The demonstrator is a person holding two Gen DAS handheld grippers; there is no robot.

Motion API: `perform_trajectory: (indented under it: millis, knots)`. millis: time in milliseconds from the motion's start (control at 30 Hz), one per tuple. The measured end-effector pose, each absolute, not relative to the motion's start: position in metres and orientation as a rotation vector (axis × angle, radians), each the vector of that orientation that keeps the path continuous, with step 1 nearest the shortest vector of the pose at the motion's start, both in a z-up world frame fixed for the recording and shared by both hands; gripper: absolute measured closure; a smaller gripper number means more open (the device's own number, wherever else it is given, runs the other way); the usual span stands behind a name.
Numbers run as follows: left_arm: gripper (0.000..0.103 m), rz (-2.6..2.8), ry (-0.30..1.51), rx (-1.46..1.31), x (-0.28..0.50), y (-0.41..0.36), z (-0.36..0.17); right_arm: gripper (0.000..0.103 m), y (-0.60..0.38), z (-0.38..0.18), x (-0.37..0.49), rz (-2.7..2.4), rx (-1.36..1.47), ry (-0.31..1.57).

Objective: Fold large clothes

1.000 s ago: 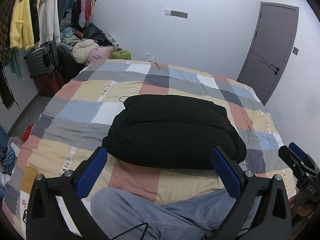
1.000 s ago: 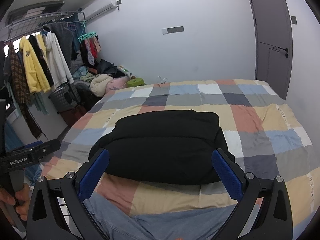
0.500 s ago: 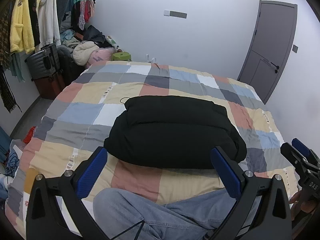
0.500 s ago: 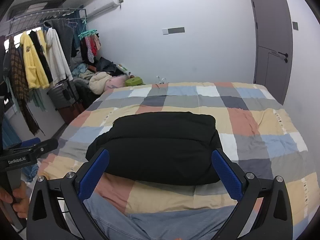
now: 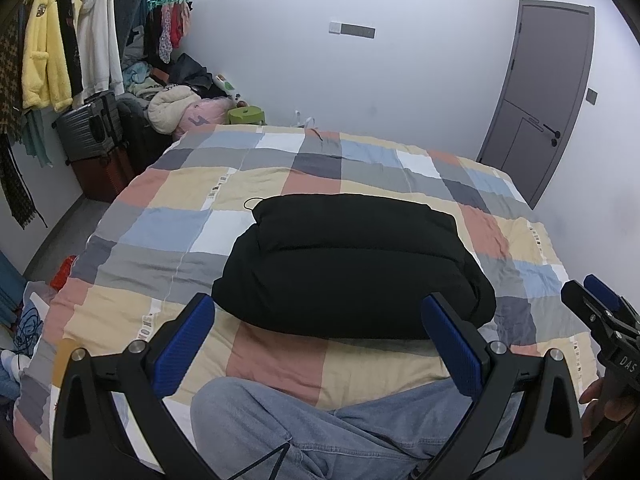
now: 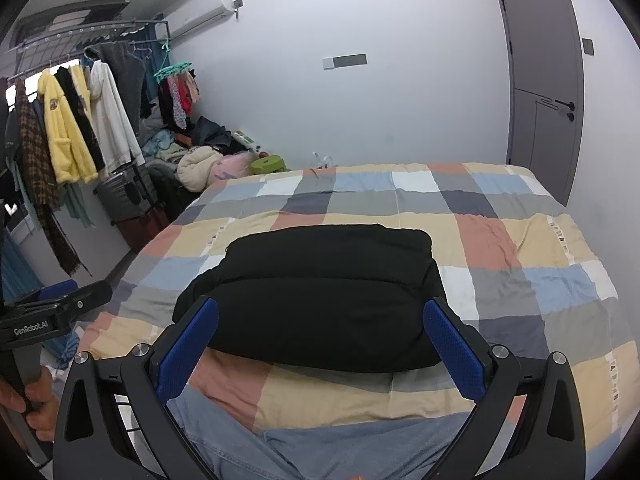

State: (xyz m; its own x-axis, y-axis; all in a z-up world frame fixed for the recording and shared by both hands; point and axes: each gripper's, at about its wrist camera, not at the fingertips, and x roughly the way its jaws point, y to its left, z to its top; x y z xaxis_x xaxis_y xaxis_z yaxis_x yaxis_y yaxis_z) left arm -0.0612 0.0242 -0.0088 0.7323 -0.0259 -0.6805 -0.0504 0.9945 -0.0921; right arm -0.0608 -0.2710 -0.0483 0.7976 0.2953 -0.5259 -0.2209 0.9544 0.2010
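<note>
A black puffy jacket (image 5: 352, 264) lies folded into a thick rectangular bundle in the middle of the checked bedspread (image 5: 168, 224); it also shows in the right wrist view (image 6: 320, 296). My left gripper (image 5: 318, 344) is open and empty, held back above the person's jeans-clad legs (image 5: 320, 428), short of the jacket's near edge. My right gripper (image 6: 320, 344) is open and empty, also held short of the jacket's near edge. Each gripper shows at the edge of the other's view, the right one (image 5: 604, 320) and the left one (image 6: 52, 312).
A clothes rack (image 6: 80, 120) with hanging coats, suitcases (image 5: 96, 128) and a pile of clothes (image 5: 176, 104) stand left of the bed. A grey door (image 5: 540, 100) is at the back right. The bedspread (image 6: 520, 240) lies flat around the jacket.
Both grippers have drifted slightly, so the view has shifted a little. The jacket has not moved and both grippers stay open.
</note>
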Motion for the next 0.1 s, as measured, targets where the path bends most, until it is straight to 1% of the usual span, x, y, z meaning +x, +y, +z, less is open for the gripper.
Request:
perform_trajectory:
  millis: [100]
  knots:
    - [0.000,0.014,0.749,-0.097,-0.0615,0.0223,-0.0081,0.000,-0.2724,-0.0493,-0.0614,0.273,0.132,0.587]
